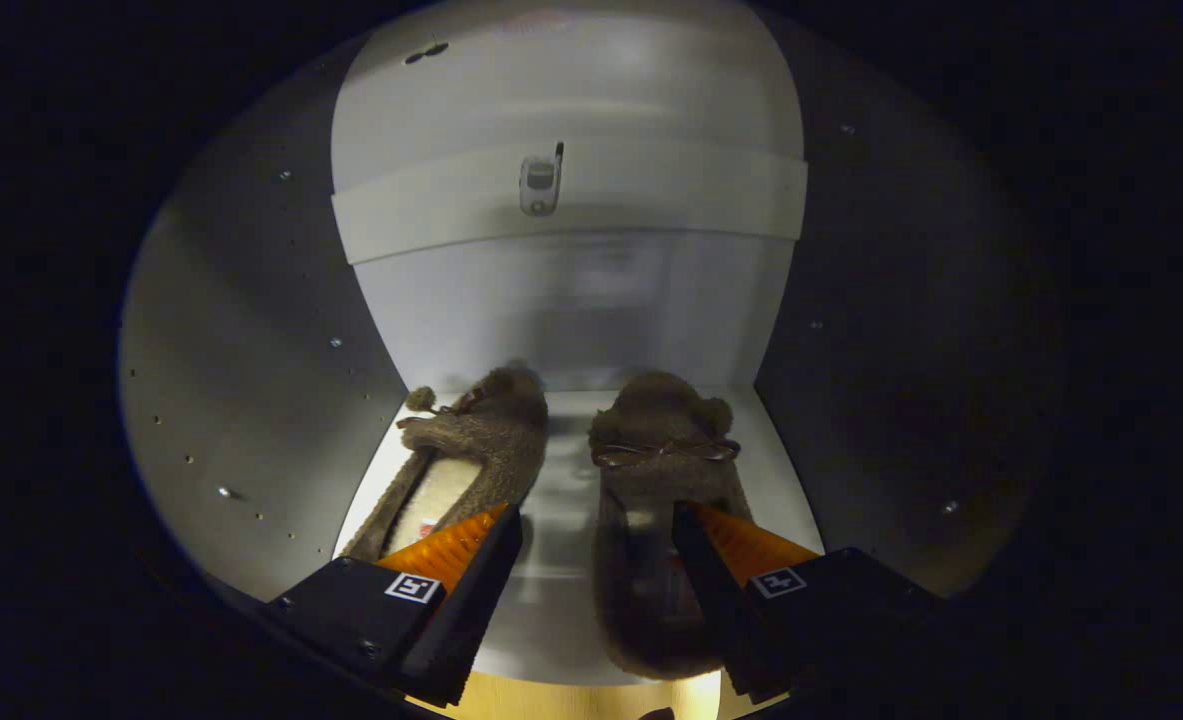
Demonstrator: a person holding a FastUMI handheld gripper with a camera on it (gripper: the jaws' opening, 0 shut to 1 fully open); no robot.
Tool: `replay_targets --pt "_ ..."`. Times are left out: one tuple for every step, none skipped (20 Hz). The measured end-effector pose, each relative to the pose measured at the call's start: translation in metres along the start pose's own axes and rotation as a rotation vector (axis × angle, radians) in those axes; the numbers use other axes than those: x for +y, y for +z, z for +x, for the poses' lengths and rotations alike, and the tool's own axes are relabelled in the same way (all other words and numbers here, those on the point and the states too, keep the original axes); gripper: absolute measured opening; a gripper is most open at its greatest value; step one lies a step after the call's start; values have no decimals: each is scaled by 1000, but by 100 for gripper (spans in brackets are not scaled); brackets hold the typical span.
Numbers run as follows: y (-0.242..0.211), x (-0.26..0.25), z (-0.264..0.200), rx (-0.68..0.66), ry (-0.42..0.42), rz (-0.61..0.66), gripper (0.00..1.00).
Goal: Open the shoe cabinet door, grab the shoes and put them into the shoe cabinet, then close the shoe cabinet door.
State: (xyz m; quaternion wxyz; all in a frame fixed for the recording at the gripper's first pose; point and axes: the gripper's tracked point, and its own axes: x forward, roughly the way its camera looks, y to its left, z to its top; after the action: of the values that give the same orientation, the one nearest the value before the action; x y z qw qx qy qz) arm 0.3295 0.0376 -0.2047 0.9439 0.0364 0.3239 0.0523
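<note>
A pale grey cabinet interior (251, 330) is surrounding the scene, its smooth side walls dotted with small screw heads and peg holes, and a flat white shelf floor (561, 520) is catching a soft reflection under the light. On that floor two fuzzy brown slippers are sitting side by side, toes pointing toward the back wall. The left fuzzy slipper (471, 450) is showing a cream lining in its opening and a small pom-pom on a cord by its toe; the right fuzzy slipper (661, 470) is wearing a thin bow across its rounded top, and its opening is lying in shadow, hard to make out.

The hand-held gripper (596, 530) is hovering with its fingers spread wide, pinching nothing. Its left finger is overlapping the heel end of the left slipper, and its right finger is covering part of the right slipper's inner side, with bare shelf floor showing between them.

Beyond the slippers, a white horizontal panel (571, 200) is crossing the back wall, with a small metal fitting (541, 182) on it whose form is unclear. A strip of light wood (571, 700) is showing just below the shelf edge.
</note>
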Motion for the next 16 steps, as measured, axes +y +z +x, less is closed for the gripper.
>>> replay_targets --pt "5 2 -12 -36 5 -3 97" --pt "10 5 -25 -77 11 -4 98" --pt "16 10 -39 -121 27 -3 98" --pt "21 15 -56 -168 36 0 98" --pt "26 20 -74 -215 46 1 98" --pt "30 25 -91 -258 55 -4 98" --pt "33 28 -111 -288 57 -12 98" --pt "36 31 -132 -322 61 -17 98" --pt "38 35 -155 -356 69 -17 99" --pt "41 39 -180 -390 75 -15 98" --pt "41 42 -204 -423 83 -17 98" --pt "40 43 -228 -454 85 -15 98" --pt "39 45 -249 -475 92 -16 98" --pt "35 45 -267 -490 95 -17 98" --pt "31 45 -284 -499 100 -20 98" --pt "25 40 -304 -511 91 -16 98"
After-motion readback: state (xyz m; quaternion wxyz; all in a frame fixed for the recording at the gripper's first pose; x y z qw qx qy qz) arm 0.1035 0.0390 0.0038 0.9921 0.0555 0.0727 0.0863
